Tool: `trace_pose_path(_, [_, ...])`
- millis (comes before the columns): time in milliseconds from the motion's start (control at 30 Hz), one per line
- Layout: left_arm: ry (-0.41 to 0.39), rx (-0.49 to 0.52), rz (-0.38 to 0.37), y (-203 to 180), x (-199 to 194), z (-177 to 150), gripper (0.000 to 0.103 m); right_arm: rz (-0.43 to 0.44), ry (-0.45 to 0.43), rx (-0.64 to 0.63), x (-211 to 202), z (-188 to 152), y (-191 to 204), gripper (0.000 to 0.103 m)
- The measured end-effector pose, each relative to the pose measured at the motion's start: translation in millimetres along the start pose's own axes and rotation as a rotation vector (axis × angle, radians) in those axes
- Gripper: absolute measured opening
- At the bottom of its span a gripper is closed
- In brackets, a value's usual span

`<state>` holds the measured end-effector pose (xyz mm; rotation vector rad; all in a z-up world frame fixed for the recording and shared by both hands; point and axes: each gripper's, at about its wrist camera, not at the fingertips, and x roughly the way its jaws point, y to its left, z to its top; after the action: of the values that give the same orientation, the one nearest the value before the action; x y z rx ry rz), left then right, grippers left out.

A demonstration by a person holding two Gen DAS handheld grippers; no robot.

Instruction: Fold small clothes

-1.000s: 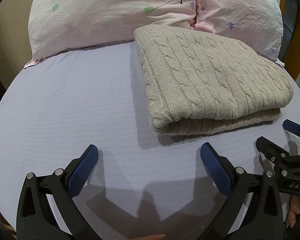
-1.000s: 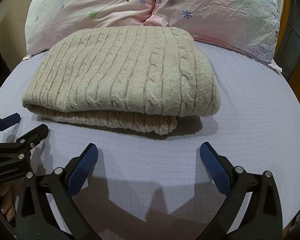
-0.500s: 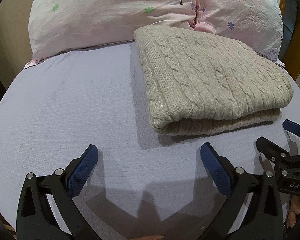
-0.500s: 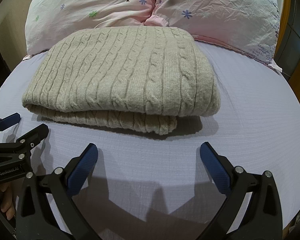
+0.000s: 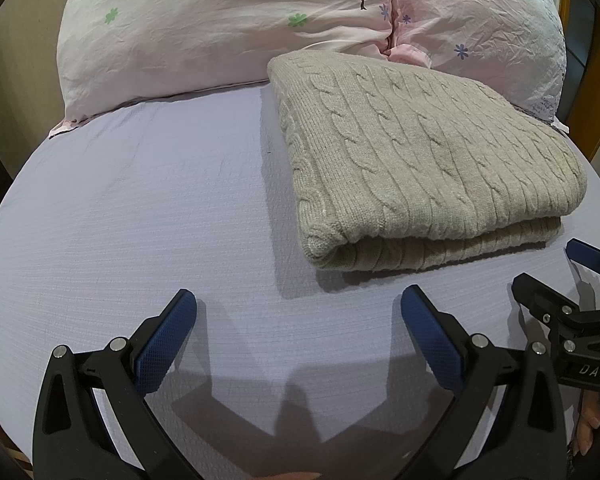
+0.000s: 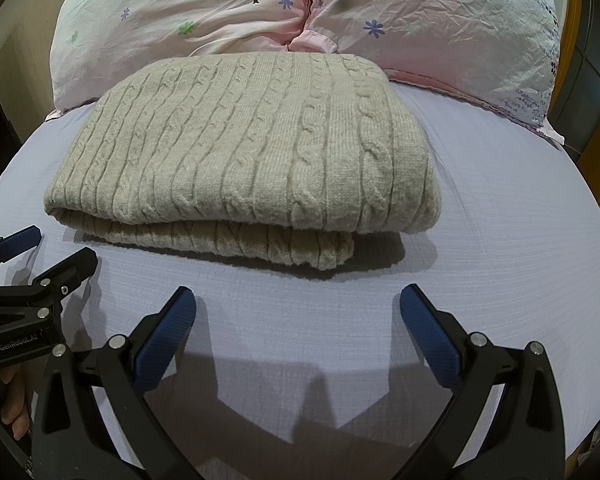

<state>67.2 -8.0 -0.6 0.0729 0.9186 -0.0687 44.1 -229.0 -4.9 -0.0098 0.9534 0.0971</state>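
At the bottom of each wrist view, the left gripper (image 5: 298,316) and the right gripper (image 6: 298,316) hang over the lilac sheet (image 5: 140,220) with fingers spread wide, holding nothing. Past them the folded beige sweater (image 6: 252,152) lies flat: centre of the right view, right half of the left view. Two floral pillows (image 5: 220,28) fill the top, the sweater's far edge touching them.

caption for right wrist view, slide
Folded sweater on bed, pillows behind; right gripper open, empty.
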Motion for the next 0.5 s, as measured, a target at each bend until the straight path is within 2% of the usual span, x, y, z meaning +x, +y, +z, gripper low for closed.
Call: trace_pose_path(500, [0.007,0.003,-0.004,-0.8,0.1,1.6,0.102,-0.001,0.0,0.001,0.6,0.2,0.1,0.101])
